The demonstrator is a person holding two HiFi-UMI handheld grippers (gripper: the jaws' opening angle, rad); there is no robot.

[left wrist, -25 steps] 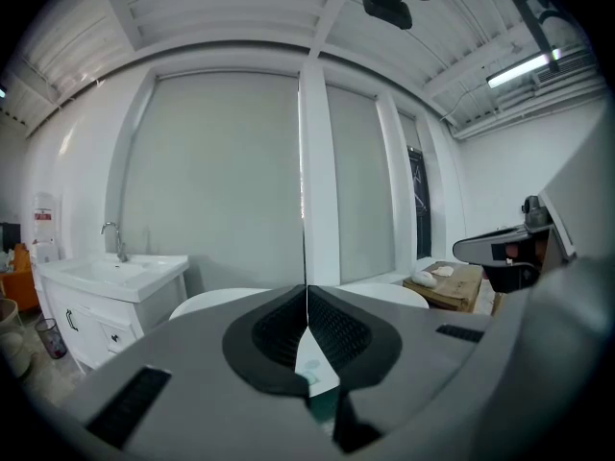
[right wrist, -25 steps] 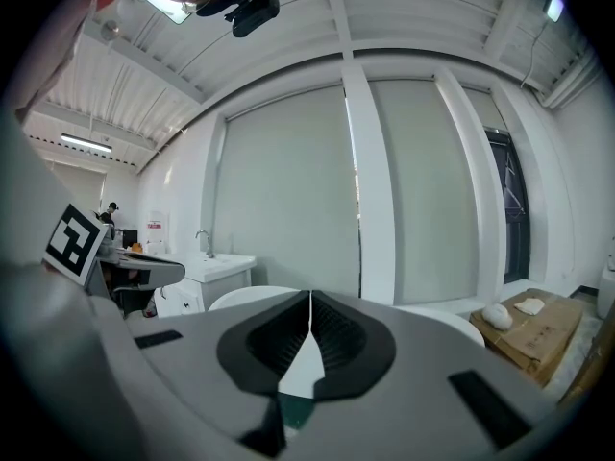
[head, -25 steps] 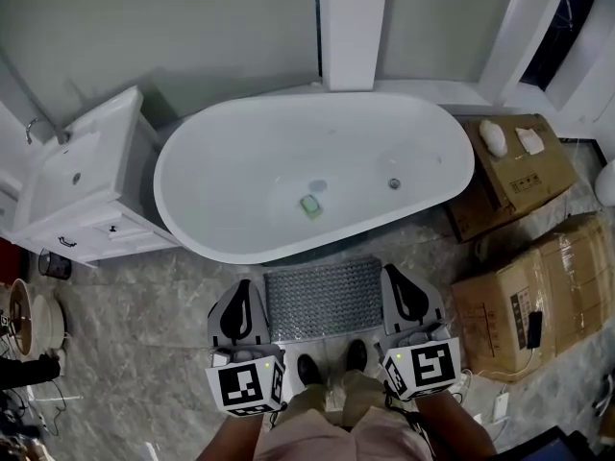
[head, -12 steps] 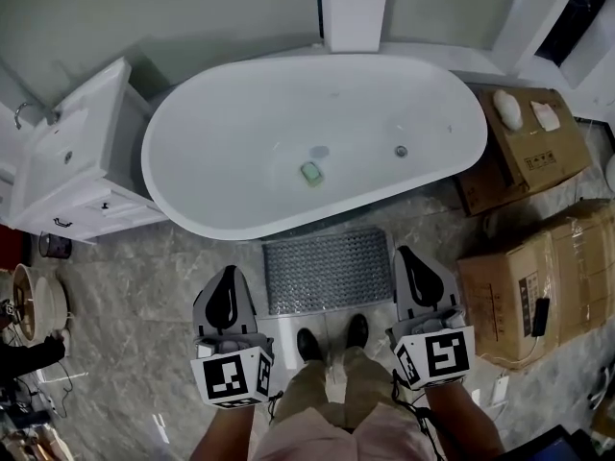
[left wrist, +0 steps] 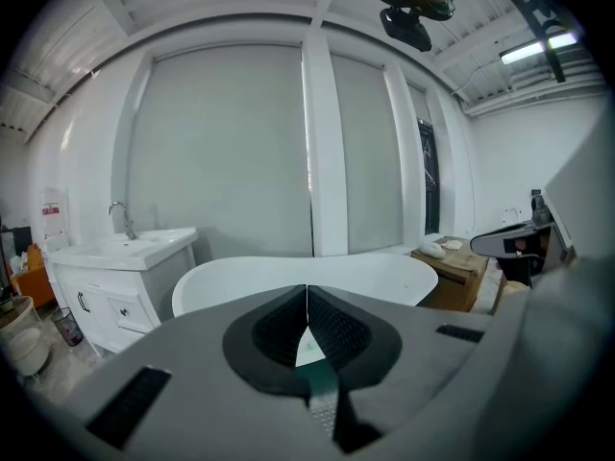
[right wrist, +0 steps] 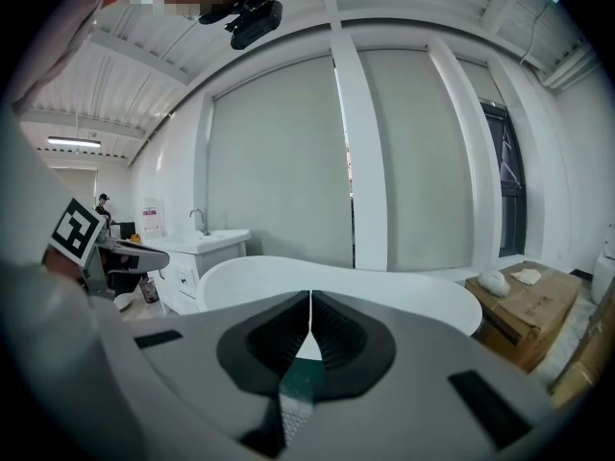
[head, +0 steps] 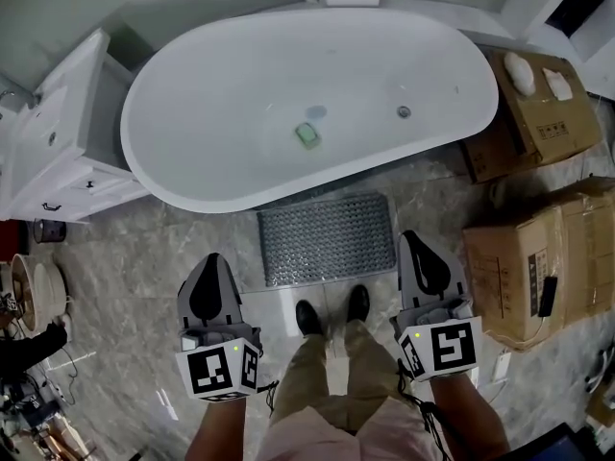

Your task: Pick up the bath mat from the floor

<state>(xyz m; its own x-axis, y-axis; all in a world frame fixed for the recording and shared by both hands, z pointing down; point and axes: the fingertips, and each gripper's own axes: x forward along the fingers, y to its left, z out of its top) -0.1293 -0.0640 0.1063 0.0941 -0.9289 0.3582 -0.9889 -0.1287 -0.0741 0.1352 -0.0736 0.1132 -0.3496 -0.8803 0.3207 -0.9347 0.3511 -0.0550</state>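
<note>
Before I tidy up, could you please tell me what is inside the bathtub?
A small green object lies mid-floor in the bathtub, a round metal fitting to its right. Nothing else covers the basin; only the spot under the green object is hidden.

Head view: small green item (head: 307, 134) in the bathtub (head: 221, 94), too small to identify. Vanity (head: 48, 152) is cut off by the left edge, cardboard box (head: 548, 257) by the right edge. Bath mat (head: 327, 238): far edge meets the tub's rim; cannot tell whether it runs under. In their own views, the left gripper (left wrist: 307, 305) and the right gripper (right wrist: 309, 310) each hide the tub's lower part behind the gripper body.
</note>
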